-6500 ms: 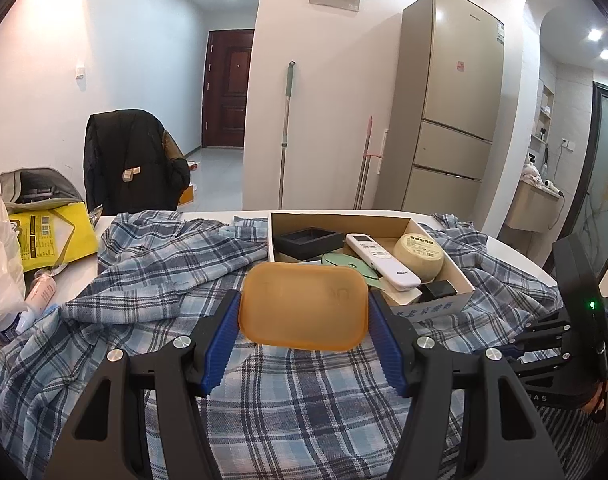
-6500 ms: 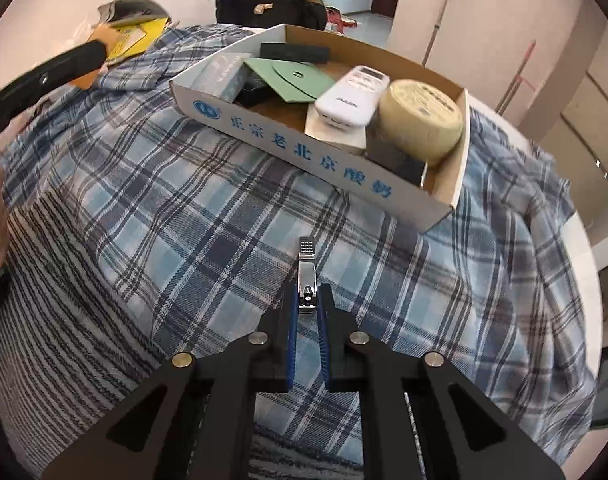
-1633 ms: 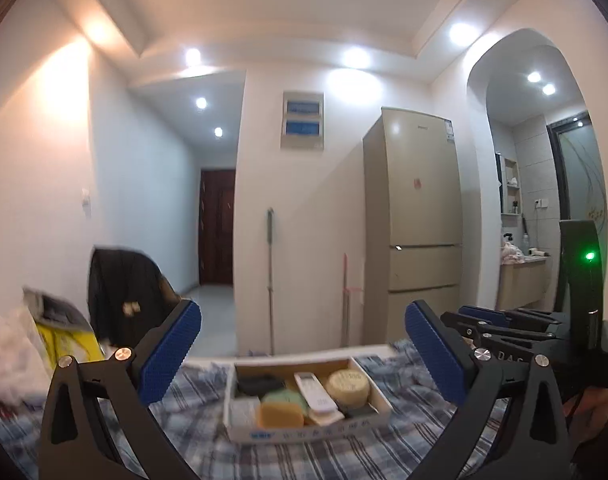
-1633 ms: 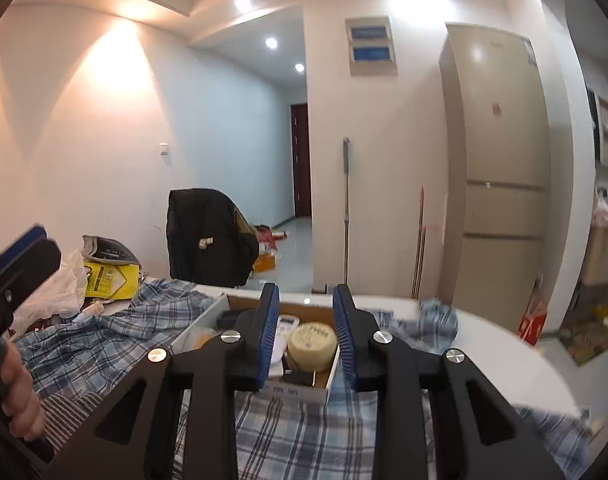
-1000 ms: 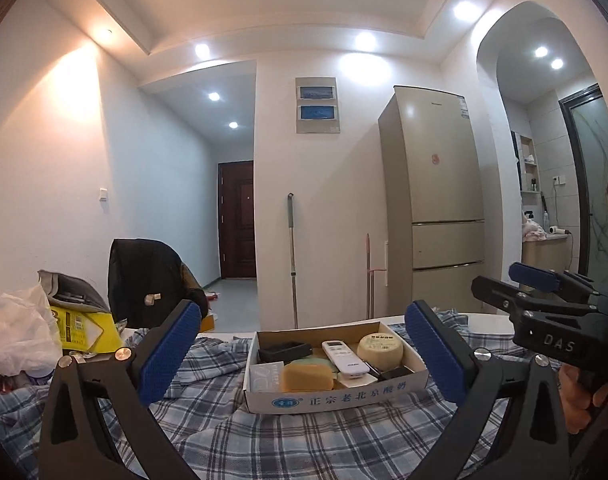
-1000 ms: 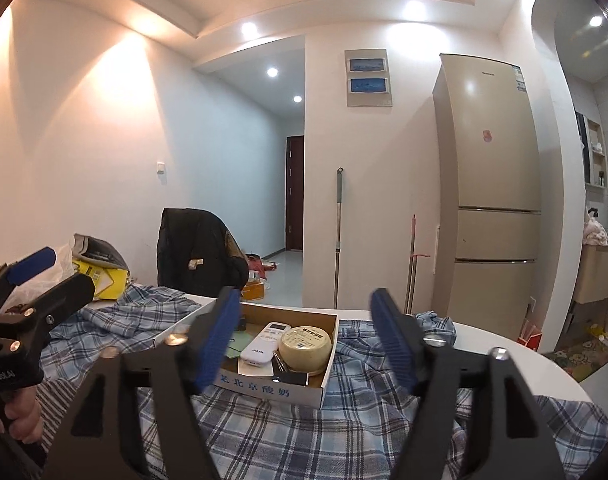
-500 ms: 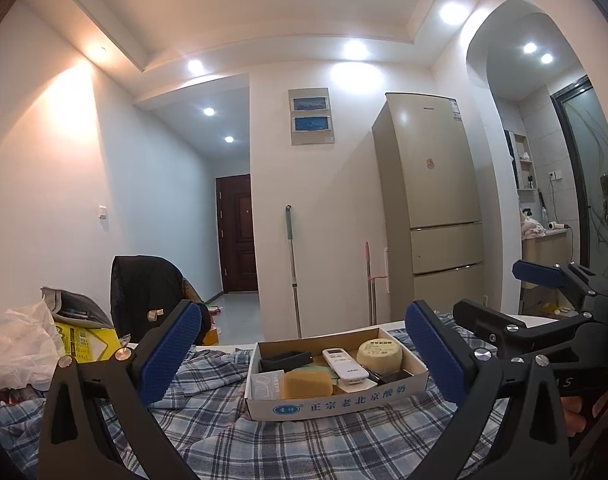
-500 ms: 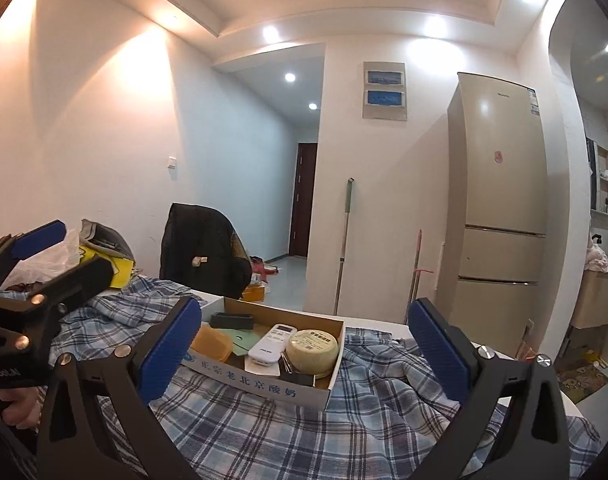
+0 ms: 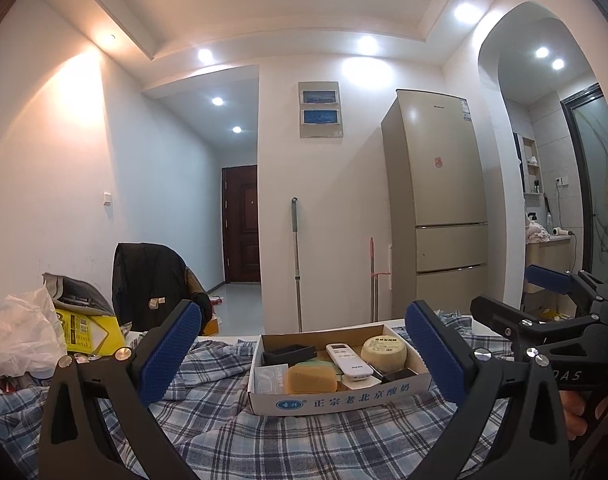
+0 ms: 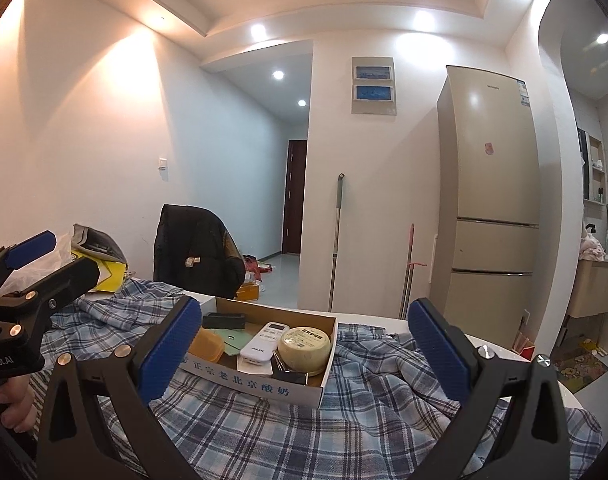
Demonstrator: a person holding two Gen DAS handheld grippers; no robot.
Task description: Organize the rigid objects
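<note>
An open shallow cardboard box (image 9: 339, 398) printed with blue characters sits on rumpled blue-and-white plaid cloth (image 9: 264, 436). Inside it lie a matte orange rounded block (image 9: 311, 379), a glossy white remote control (image 9: 348, 359) and a pale yellow round tin (image 9: 383, 349). Short of the box, the left gripper (image 9: 302, 354) and the right gripper (image 10: 304, 354) both stand spread wide, holding nothing.

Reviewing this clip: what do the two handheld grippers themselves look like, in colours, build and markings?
Both the left gripper and right gripper have matte black angular frames, silver screws and ribbed blue finger pads. White lettering marks their bodies: "DAS" on the right, "Robot.AI" on the left. Bare fingers grip each handle.
</note>
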